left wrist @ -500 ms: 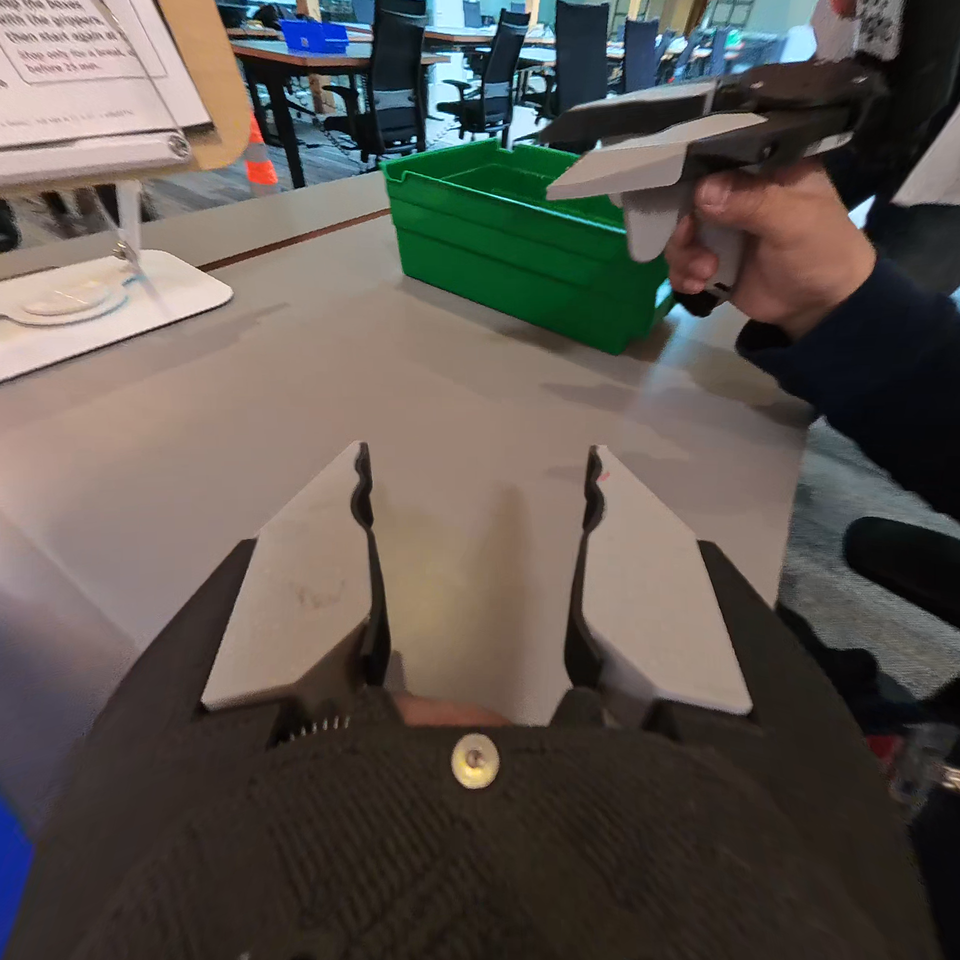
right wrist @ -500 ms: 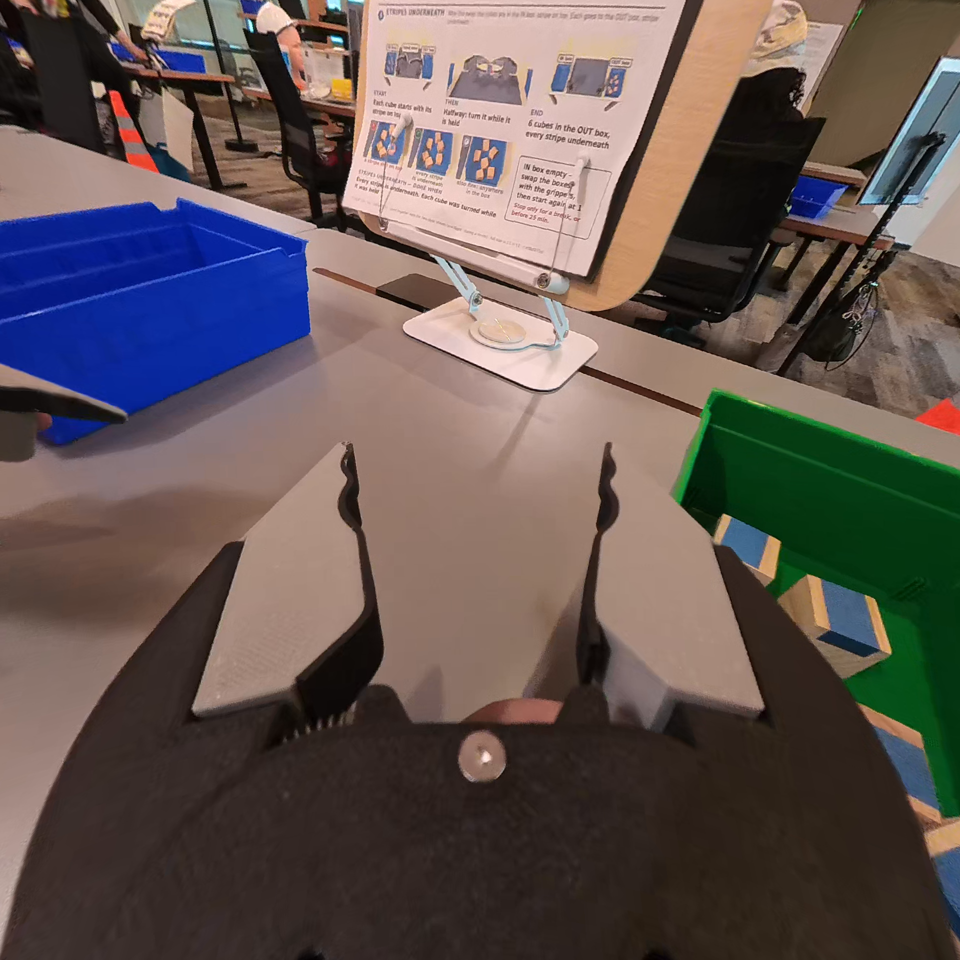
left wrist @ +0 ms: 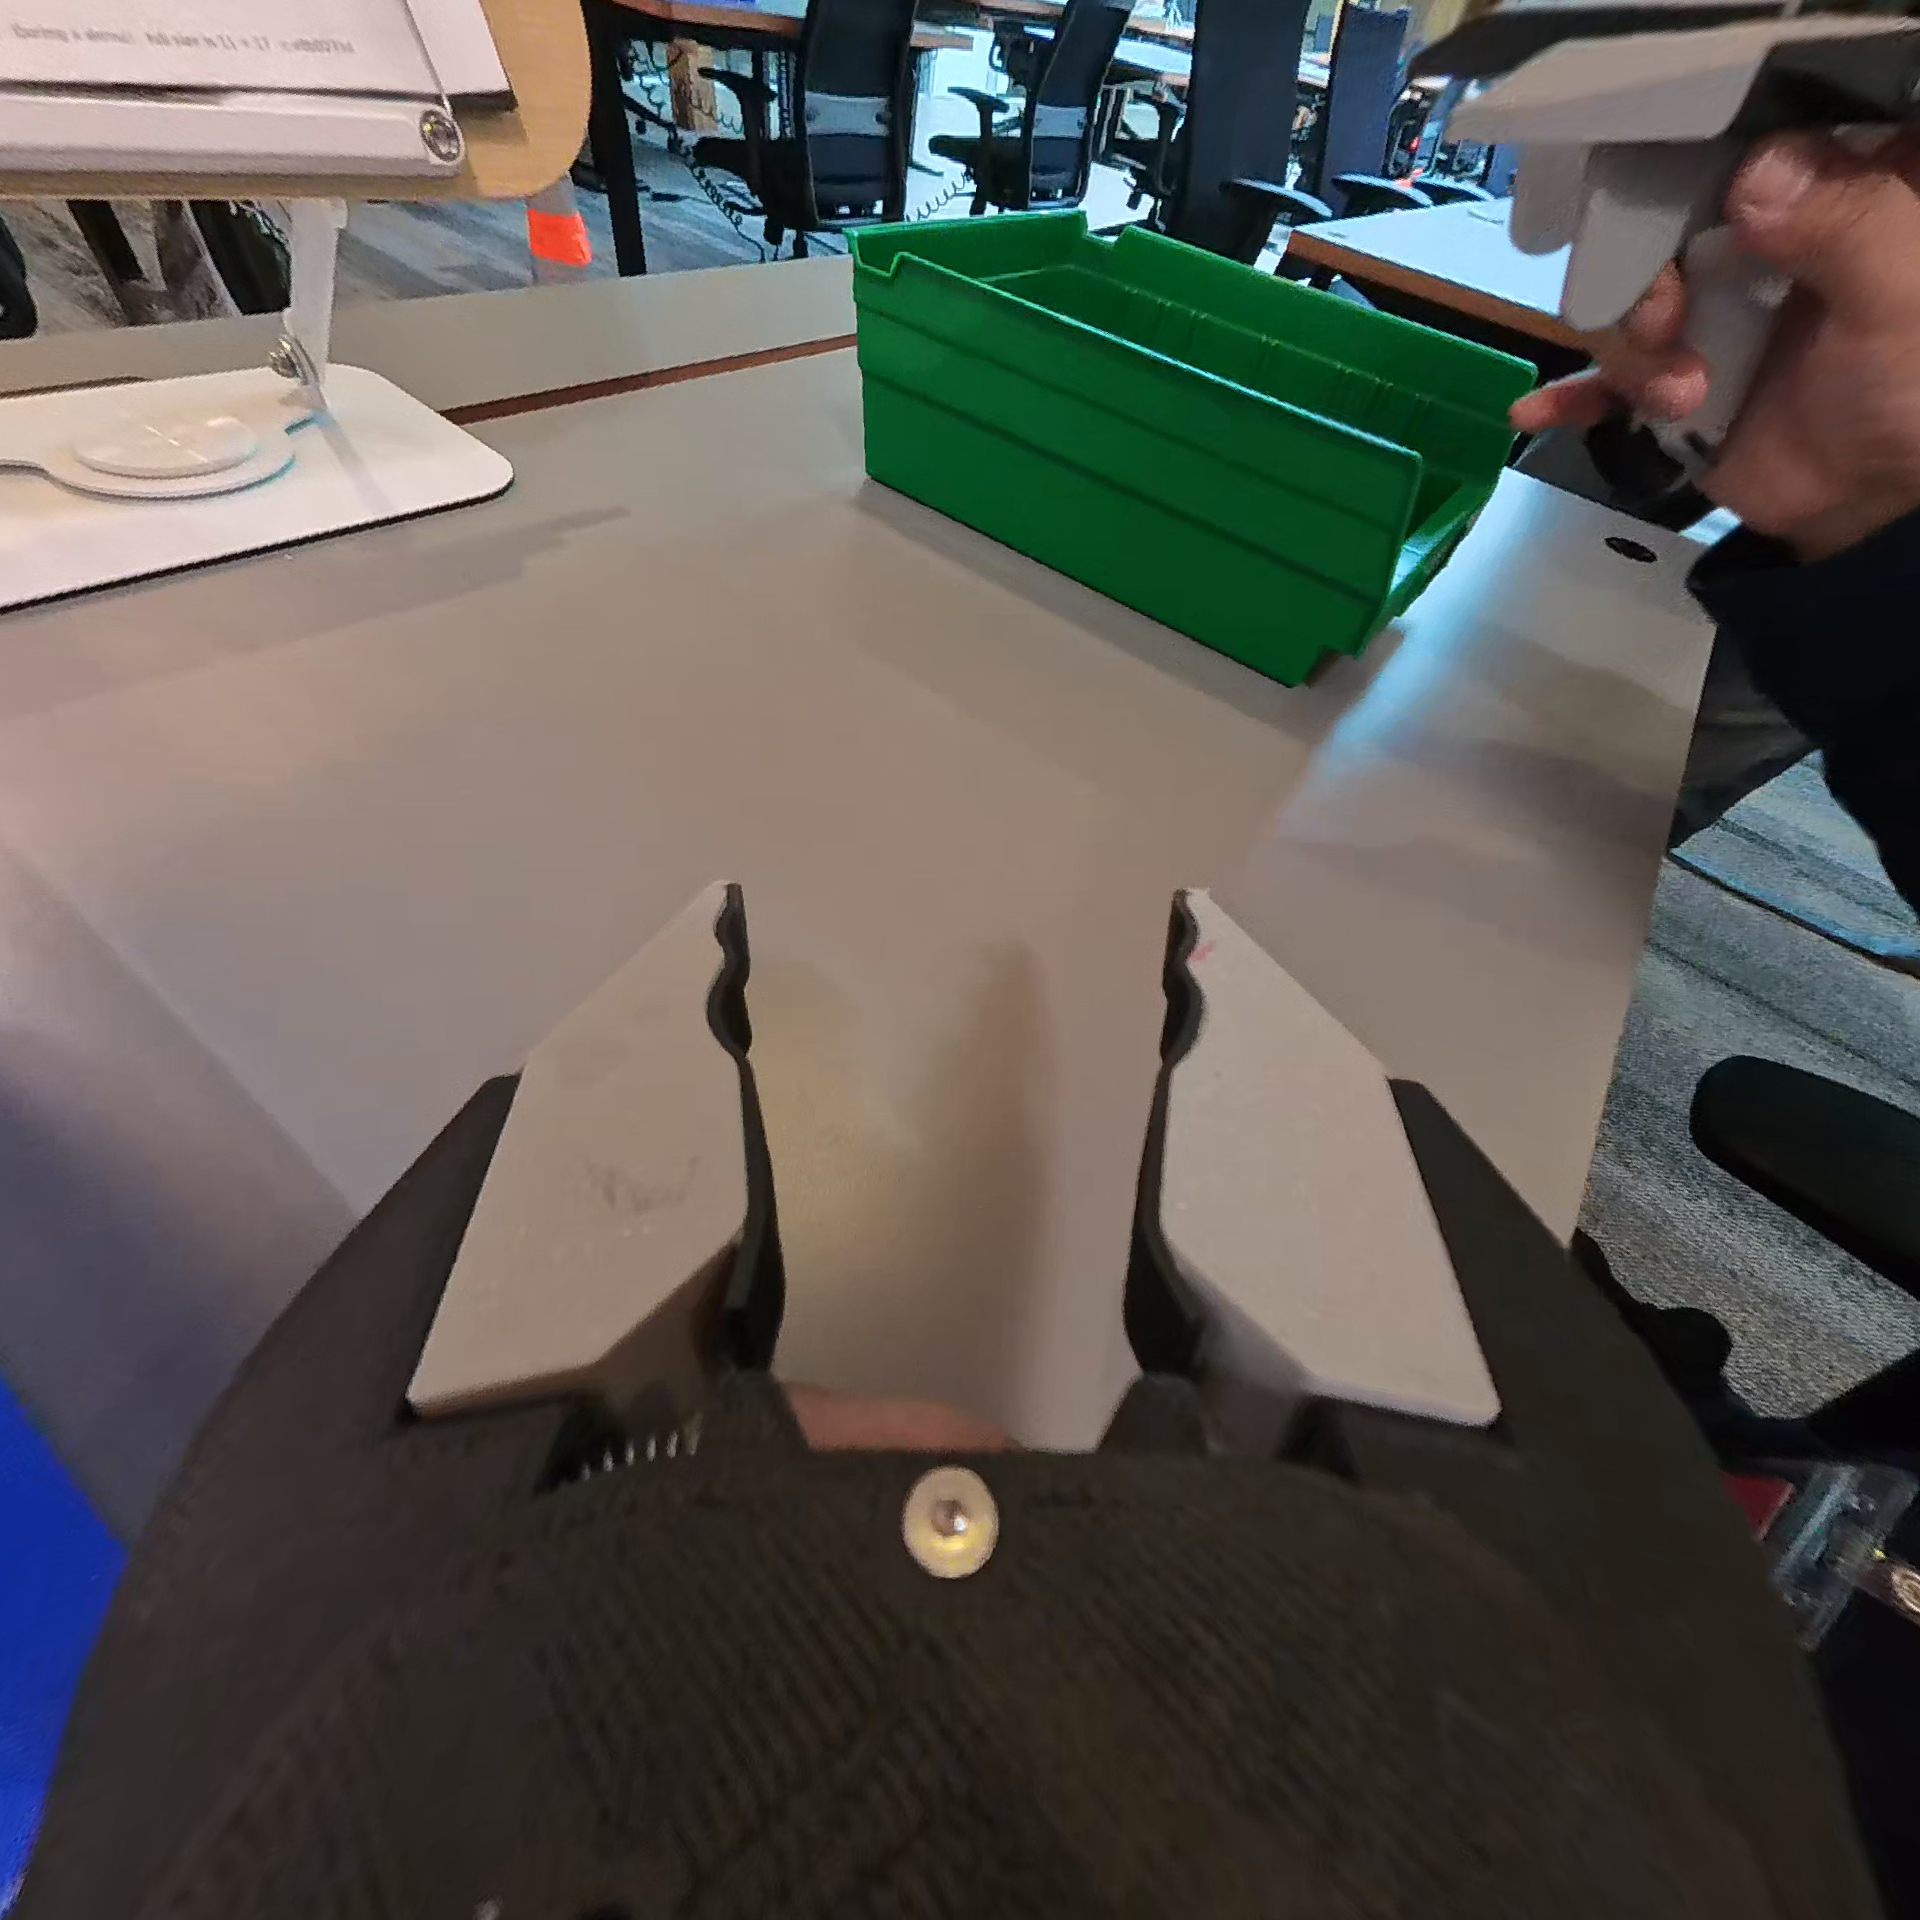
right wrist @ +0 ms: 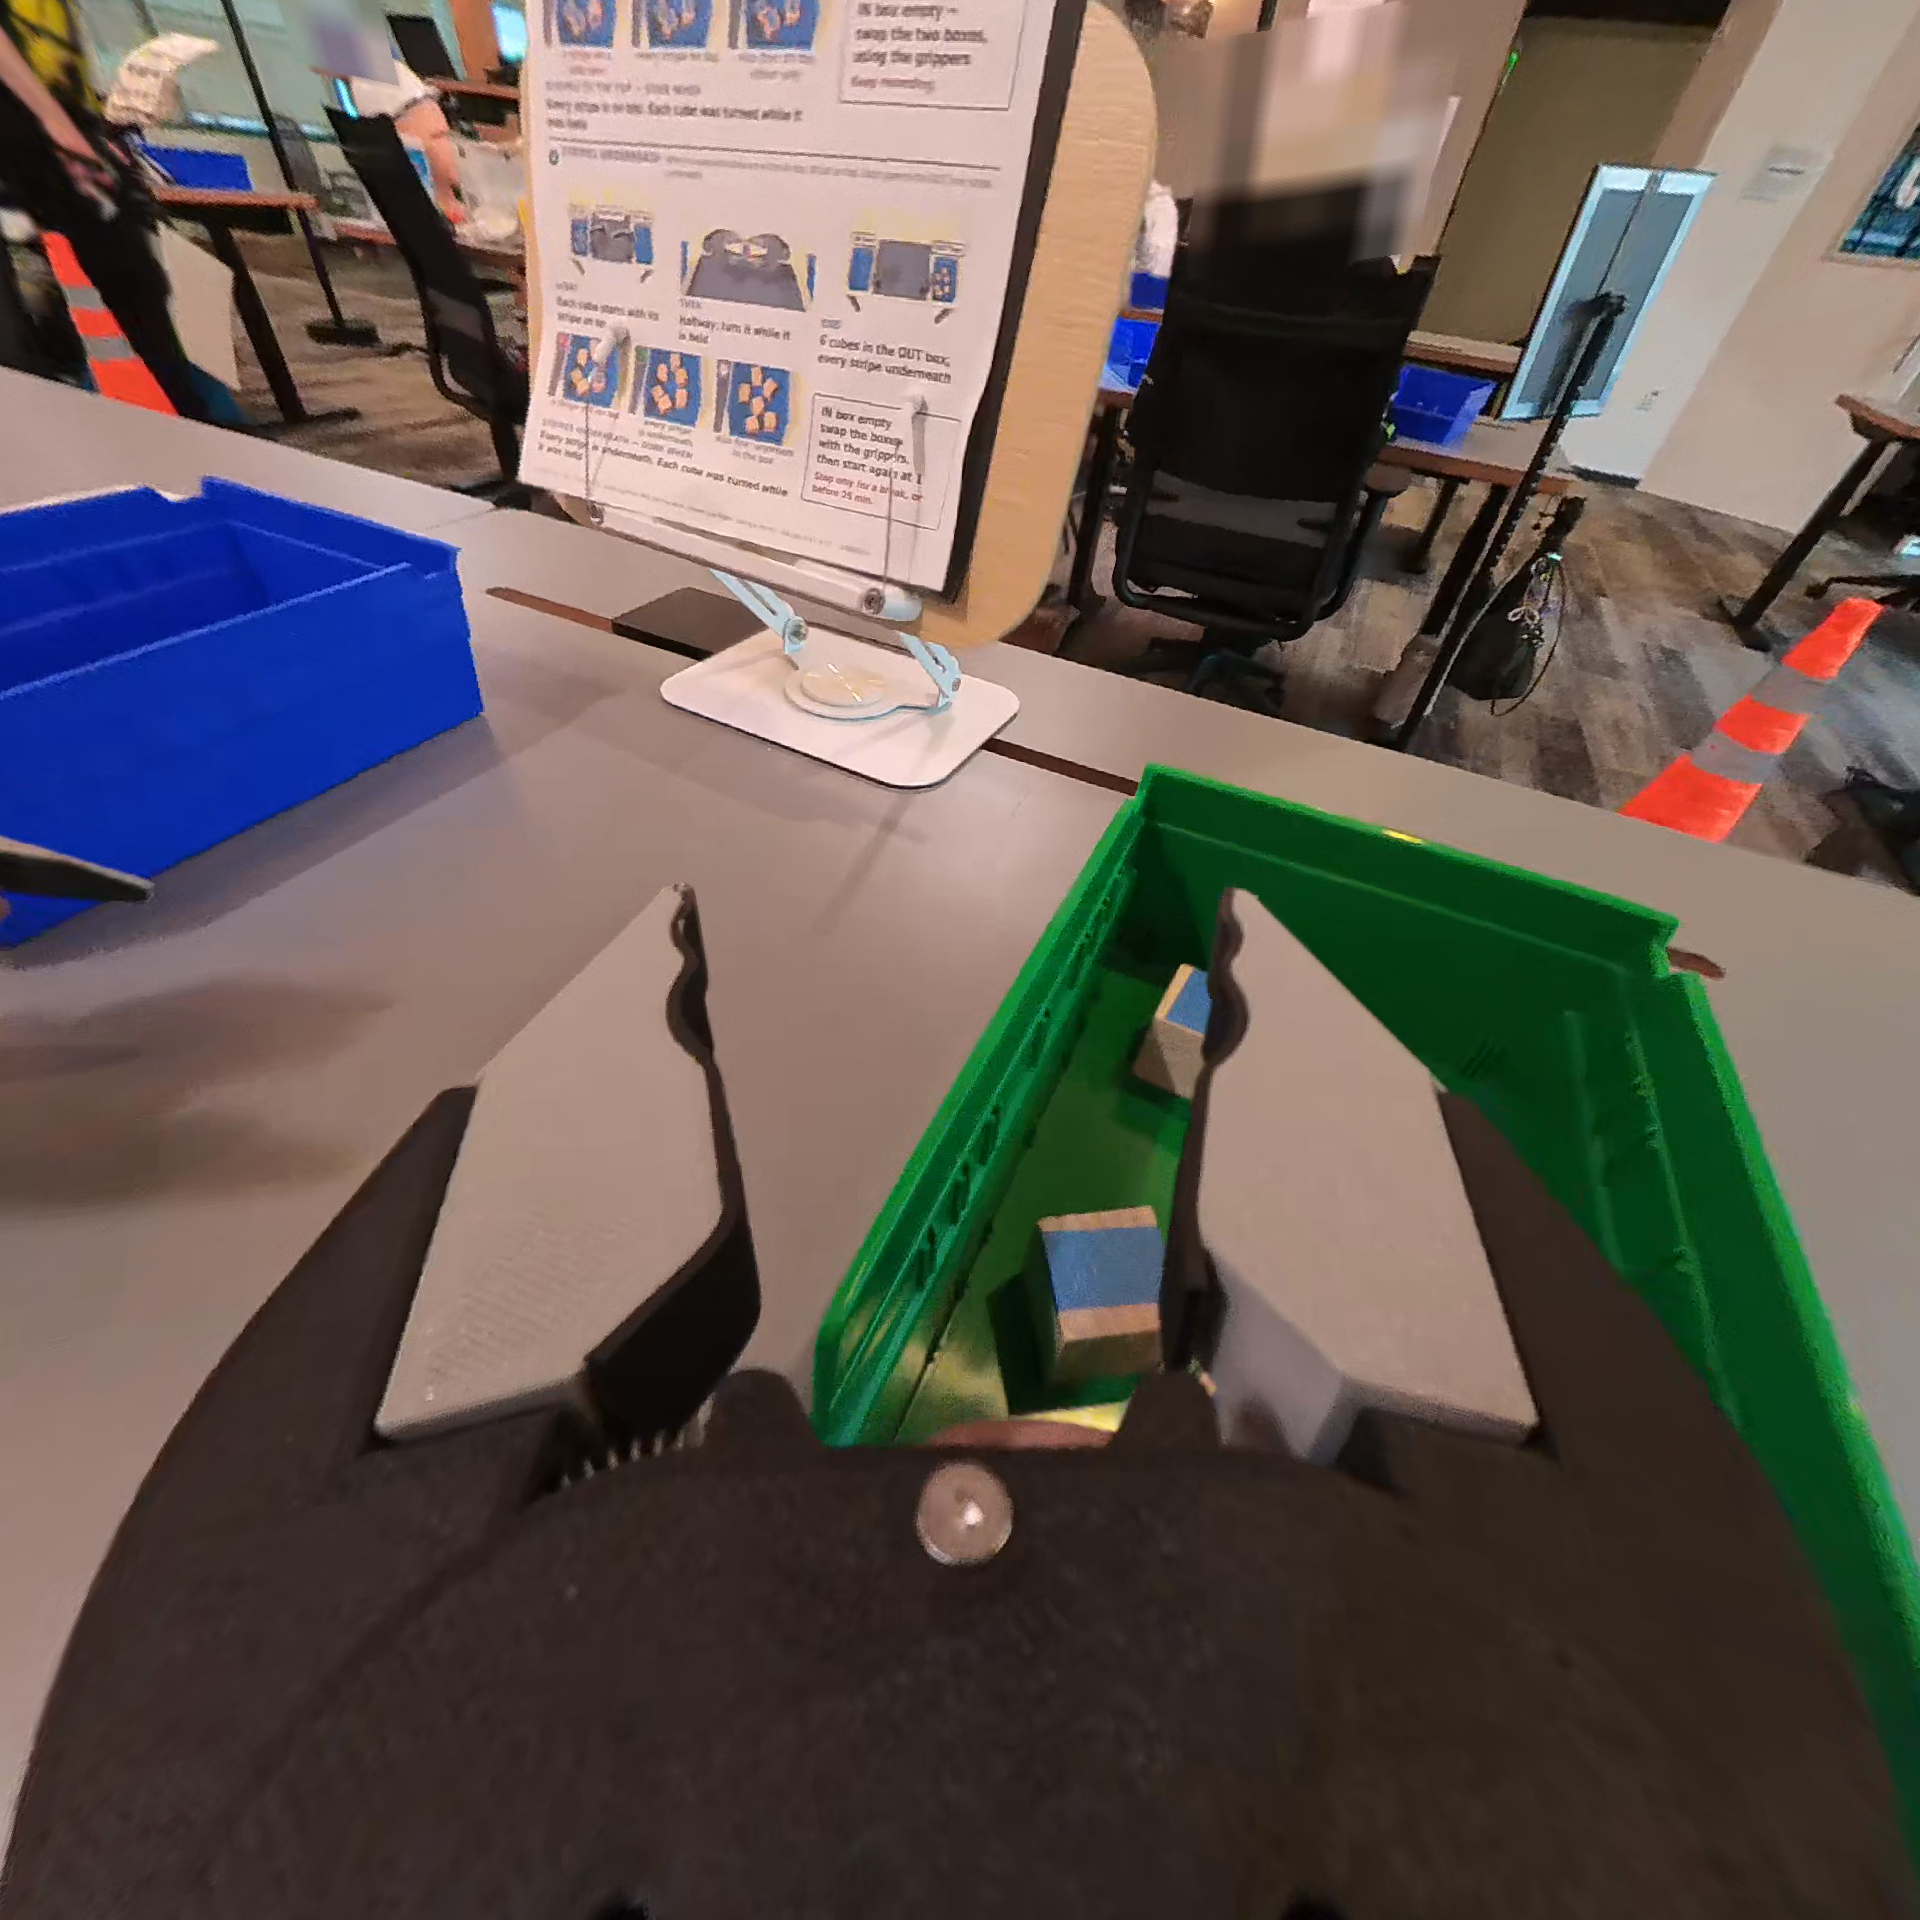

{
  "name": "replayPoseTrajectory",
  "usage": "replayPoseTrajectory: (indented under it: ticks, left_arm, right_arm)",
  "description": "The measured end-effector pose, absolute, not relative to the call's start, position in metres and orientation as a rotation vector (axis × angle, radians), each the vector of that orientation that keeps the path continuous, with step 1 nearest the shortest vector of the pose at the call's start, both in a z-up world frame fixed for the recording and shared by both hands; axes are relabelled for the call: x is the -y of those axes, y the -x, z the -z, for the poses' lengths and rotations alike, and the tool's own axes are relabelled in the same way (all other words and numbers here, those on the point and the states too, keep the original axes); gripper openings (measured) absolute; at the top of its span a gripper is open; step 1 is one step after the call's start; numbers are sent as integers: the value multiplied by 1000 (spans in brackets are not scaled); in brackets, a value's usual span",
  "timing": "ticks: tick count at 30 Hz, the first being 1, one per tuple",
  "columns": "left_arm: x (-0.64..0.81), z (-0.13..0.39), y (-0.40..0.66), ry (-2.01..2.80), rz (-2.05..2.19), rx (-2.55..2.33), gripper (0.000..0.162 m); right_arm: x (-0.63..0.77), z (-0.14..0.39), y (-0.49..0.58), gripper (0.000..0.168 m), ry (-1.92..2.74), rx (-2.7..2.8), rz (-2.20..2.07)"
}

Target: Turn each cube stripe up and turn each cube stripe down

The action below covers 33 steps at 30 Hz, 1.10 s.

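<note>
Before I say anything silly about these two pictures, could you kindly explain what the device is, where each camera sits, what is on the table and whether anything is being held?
There is no robot here: a person holds a two-finger gripper in each hand, and each carries a camera looking along its fingers. The left wrist view shows the left gripper open over the bare grey table; the person's other hand holds the right gripper up beside the green bin. The right wrist view shows the right gripper open above that bin, which holds wooden cubes with blue stripes. A blue bin and an instruction sheet on a stand also sit on the table. Neither gripper holds anything.
</note>
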<state>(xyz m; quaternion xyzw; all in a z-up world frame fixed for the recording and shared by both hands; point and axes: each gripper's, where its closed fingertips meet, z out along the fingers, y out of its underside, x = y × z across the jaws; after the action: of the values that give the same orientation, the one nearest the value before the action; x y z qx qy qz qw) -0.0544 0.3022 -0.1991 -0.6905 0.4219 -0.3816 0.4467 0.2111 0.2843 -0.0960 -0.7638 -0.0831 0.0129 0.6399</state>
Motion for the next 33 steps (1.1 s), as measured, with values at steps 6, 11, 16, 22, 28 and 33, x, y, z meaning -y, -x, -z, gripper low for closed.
replayPoseTrajectory:
  ticks: [6, 11, 16, 22, 28, 33]
  left_arm:
    - [-294, 194, 55, 1691, 965, -1048, 79]
    - [-286, 195, 60, 1680, 943, -1066, 79]
    - [-286, 195, 69, 1697, 941, -1043, 78]
    - [-286, 204, 82, 1717, 918, -1035, 78]
    - [-289, 207, 89, 1731, 922, -1021, 78]
    - [-288, 208, 90, 1728, 916, -1031, 78]
  right_arm:
    - [-269, 112, -209, 95, 1732, 236, 66]
    - [-265, 114, -205, 95, 1756, 243, 22]
    - [-264, 111, -202, 94, 1751, 259, 38]
    - [-268, 119, -201, 94, 1779, 267, 37]
    - [-272, 127, -195, 94, 1799, 293, 28]
    - [-278, 138, -194, 94, 1860, 287, 29]
